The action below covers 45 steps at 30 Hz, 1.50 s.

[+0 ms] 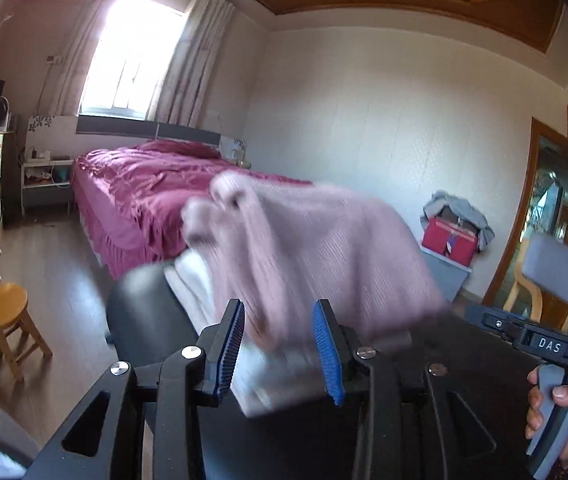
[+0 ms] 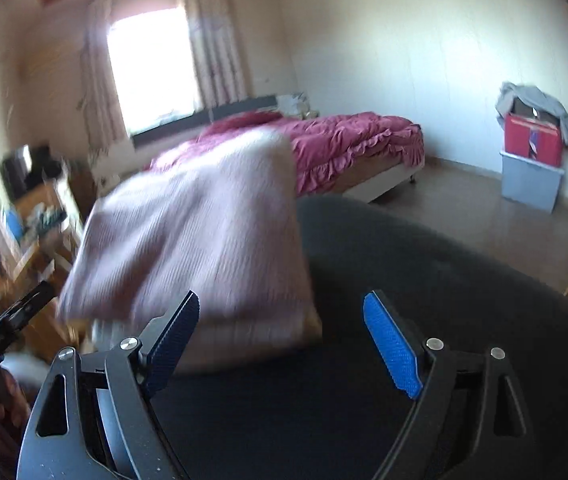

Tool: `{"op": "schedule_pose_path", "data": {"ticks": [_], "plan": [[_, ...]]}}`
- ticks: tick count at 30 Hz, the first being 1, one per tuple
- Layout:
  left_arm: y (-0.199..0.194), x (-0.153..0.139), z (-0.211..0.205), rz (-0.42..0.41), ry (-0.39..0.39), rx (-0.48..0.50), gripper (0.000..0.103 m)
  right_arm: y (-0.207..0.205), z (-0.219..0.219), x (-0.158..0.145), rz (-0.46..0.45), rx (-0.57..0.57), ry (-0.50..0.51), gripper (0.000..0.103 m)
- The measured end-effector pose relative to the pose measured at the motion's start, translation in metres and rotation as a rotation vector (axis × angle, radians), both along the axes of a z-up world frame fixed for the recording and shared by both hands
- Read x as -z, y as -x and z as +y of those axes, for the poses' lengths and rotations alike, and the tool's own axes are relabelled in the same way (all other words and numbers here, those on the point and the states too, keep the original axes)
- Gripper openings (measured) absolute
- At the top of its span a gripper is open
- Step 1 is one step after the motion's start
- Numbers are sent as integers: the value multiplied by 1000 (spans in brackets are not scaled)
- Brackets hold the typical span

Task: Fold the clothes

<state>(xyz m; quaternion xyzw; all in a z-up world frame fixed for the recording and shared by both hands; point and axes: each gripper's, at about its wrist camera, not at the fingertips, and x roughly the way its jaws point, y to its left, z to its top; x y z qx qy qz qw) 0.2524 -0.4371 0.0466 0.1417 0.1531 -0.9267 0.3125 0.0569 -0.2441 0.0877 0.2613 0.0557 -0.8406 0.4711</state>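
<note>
Jaws of the left gripper (image 1: 280, 354) stand apart around blurred pink knit (image 1: 307, 248); grip uncertain. Right gripper (image 2: 284, 344) is spread wide, empty, above the dark surface (image 2: 423, 264). Pink knit rests on white folded cloth (image 1: 192, 288). Beyond, the magenta bed (image 1: 132, 184).

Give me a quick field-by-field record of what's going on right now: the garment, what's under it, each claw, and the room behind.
garment: pink knit garment, motion-blurred, bunched on the stack
under it: white folded cloth on a black surface
left claw: open, fingers either side of the stack's near edge; grip unclear
right claw: wide open, empty, beside the garment
background: bed with magenta cover, wooden stool, red box on a grey bin
</note>
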Motion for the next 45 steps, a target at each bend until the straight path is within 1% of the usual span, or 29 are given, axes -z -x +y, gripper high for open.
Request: {"op": "schedule_pose_path", "data": {"ticks": [2,4,7,10,11,13,17,19,21,26,34,45], "plan": [[12,18,19,-60,11,-1,36,-17,-1,13,-4,-38,-47,87],[25,29,32,-117,25,-15,36,-31,-3,23,-19,-75,-84,87],[28,33,47,-126,9,-35,36,-38,-5,27,-7,-85,-85,87],[30,36,58,-152,13,-89,36,-46,-6,29,13,-82,-90,87],[31,37,60,-165,12,-115,36,-49,-6,30,19,-79,-92,87],[34,41,60,-188,-8,-160,36,-44,-8,32,3,-71,-91,87],[39,52,60,-227,-42,-204,36,-41,-12,44,-33,-69,-110,87],[45,56,60,-266,-34,-217,36,-39,-15,48,-43,-71,-124,87],[50,60,60,-300,-28,-225,36,-36,-15,50,-51,-66,-113,87],[62,68,59,-363,-15,-248,36,-32,-18,56,-69,-51,-128,87],[62,69,61,-361,-13,-255,37,-42,-19,52,-19,-56,-132,87],[59,67,64,-358,3,-261,37,-51,-22,51,23,-89,-138,87]]}}
